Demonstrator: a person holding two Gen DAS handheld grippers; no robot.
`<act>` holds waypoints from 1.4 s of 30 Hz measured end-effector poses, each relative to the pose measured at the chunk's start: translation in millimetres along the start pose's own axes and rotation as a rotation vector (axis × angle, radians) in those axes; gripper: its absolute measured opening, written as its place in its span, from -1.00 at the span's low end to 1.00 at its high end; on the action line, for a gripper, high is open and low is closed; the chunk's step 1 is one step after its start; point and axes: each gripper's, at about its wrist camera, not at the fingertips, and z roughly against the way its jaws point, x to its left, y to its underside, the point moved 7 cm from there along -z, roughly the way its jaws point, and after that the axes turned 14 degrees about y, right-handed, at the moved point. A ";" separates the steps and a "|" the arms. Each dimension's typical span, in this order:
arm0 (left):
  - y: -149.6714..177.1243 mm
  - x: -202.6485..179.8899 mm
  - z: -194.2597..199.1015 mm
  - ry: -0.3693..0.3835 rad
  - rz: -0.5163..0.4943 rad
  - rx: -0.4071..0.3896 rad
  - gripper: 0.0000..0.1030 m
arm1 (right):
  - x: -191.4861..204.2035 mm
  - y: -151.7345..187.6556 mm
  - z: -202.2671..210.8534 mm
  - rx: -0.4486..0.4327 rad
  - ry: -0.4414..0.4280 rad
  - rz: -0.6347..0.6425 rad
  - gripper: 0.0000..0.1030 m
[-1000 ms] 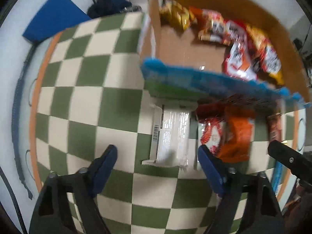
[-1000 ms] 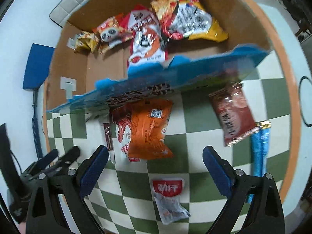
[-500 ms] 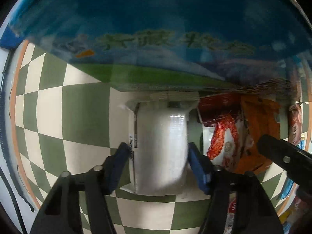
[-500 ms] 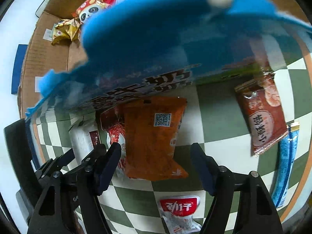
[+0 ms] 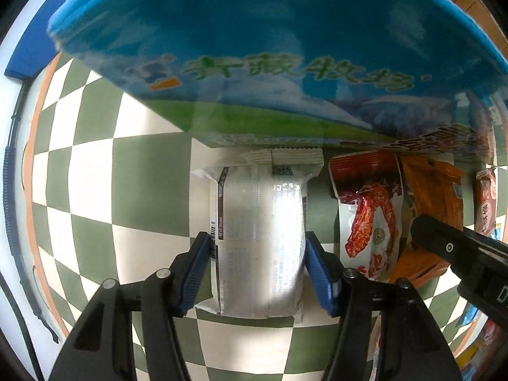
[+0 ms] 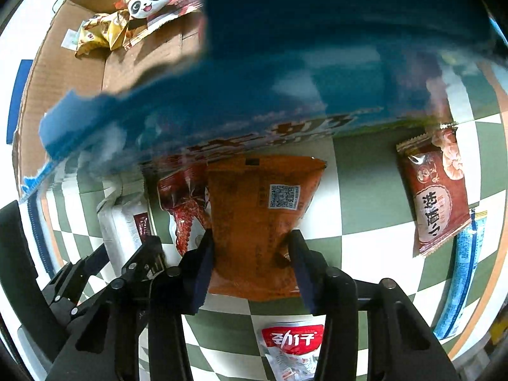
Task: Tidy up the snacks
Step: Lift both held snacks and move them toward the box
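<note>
My left gripper (image 5: 257,270) is shut on a white snack packet (image 5: 258,222) lying on the green-and-white checked cloth (image 5: 95,165). My right gripper (image 6: 250,266) is shut on an orange snack packet (image 6: 257,219). A red-and-white packet (image 5: 370,216) lies between the two; it also shows in the right wrist view (image 6: 185,209). The blue flap (image 5: 254,47) of the cardboard box (image 6: 63,73) hangs over both packets. Inside the box lie a panda packet (image 6: 149,0) and a gold packet (image 6: 95,35).
A dark red packet (image 6: 438,197) and a blue stick packet (image 6: 460,273) lie to the right of the orange one. A red-and-white sachet (image 6: 292,346) lies under my right gripper. A blue pad (image 5: 35,44) lies at the table's far left.
Both grippers moved forward and down under the box flap. The left closed on the white packet and the right closed on the orange packet.
</note>
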 end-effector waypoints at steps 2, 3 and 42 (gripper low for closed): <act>1.3 0.6 1.7 -0.001 0.001 -0.004 0.09 | 3.0 2.7 0.6 -0.009 0.011 0.010 -0.17; 2.2 0.8 3.7 -0.001 0.000 -0.009 0.09 | 5.0 4.5 1.6 -0.018 0.015 0.014 -0.19; 75.3 -46.8 145.4 0.132 -0.048 -0.189 0.09 | -47.9 126.3 128.8 -0.146 -0.134 0.096 -0.42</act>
